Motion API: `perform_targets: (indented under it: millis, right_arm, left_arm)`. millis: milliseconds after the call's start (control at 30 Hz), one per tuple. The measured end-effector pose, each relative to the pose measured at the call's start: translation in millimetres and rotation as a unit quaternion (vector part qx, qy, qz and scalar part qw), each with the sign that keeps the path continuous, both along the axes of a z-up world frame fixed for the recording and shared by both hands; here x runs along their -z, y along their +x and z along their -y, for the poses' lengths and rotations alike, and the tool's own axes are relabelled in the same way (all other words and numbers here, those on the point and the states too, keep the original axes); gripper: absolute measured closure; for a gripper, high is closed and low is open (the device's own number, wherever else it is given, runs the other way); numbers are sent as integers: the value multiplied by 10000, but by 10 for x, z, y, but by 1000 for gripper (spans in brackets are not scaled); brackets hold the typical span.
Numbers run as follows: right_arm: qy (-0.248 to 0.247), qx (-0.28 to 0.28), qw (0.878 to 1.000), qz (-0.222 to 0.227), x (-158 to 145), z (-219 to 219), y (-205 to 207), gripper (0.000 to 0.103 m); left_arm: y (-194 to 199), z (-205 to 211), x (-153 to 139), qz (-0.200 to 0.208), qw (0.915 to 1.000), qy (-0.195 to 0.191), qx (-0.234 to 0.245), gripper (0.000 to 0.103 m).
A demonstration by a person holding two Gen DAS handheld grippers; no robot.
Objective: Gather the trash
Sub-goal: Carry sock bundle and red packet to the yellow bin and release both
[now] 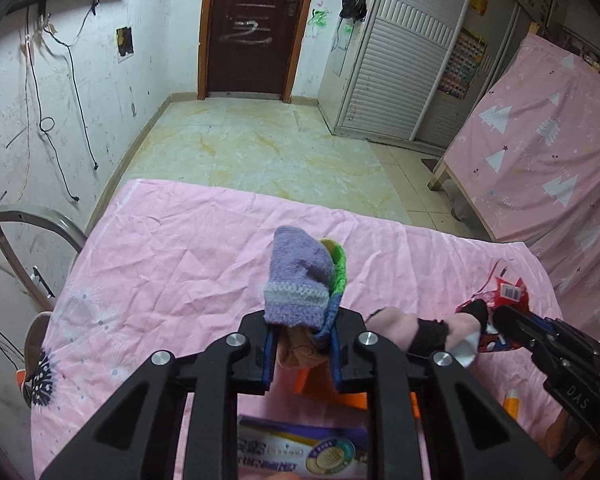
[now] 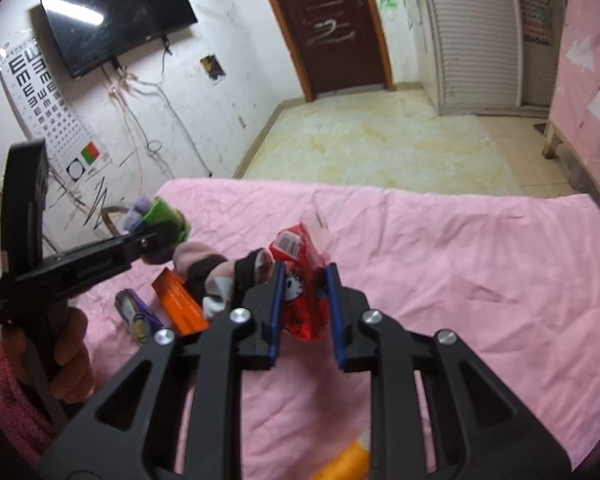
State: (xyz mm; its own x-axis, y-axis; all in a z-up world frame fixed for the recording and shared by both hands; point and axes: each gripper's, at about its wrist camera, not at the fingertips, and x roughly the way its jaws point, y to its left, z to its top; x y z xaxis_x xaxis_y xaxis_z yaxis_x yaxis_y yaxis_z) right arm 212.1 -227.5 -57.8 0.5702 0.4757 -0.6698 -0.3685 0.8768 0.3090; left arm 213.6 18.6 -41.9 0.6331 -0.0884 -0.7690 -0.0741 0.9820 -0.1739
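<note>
The left gripper [image 1: 302, 344] jaws grip a knitted sock [image 1: 300, 280]; the right gripper [image 2: 304, 300] jaws grip a red wrapper [image 2: 300, 280] above the pink sheet [image 2: 460, 260].

Dim cool indoor light, fisheye-bent edges, television [image 2: 116, 12] glare

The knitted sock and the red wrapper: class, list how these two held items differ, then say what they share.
The sock is soft, purple wool with green and blue patches; the wrapper is shiny red plastic with printing and a barcode.
The sock sticks up from the left gripper; the wrapper is crumpled in the right gripper.
Shared: each is pinched between blue pads, above the pink sheet.
</note>
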Motion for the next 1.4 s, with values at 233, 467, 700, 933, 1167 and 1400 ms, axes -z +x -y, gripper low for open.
perform_targets:
  millis: [233, 467, 700, 933, 1167, 1400]
  right_arm:
    - [198, 285, 9991, 262, -218, 303, -294, 84]
    - [409, 621, 9958, 543, -416, 649, -639, 84]
    - [651, 1067, 9886, 836, -569, 1200, -1033, 84]
    - [765, 1525, 9804, 989, -562, 1689, -1369, 84]
    - [899, 1992, 9708, 988, -448, 2174, -1593, 84]
    - [1000, 2504, 9585, 925, -272, 2643, -1805, 84]
  left_arm:
    - [-366, 127, -300, 322, 9994, 66, 78, 92]
    - [-734, 513, -685, 732, 9966, 88, 371, 92]
    - [-1056, 1088, -937, 983, 9915, 19, 855, 92]
    - [-1231, 1663, -984, 1066, 9844, 107, 1397, 92]
    - [-1323, 2233, -895, 930, 9779, 161, 1867, 92]
    - [-1421, 2728, -797, 807, 9694, 215, 2308, 92]
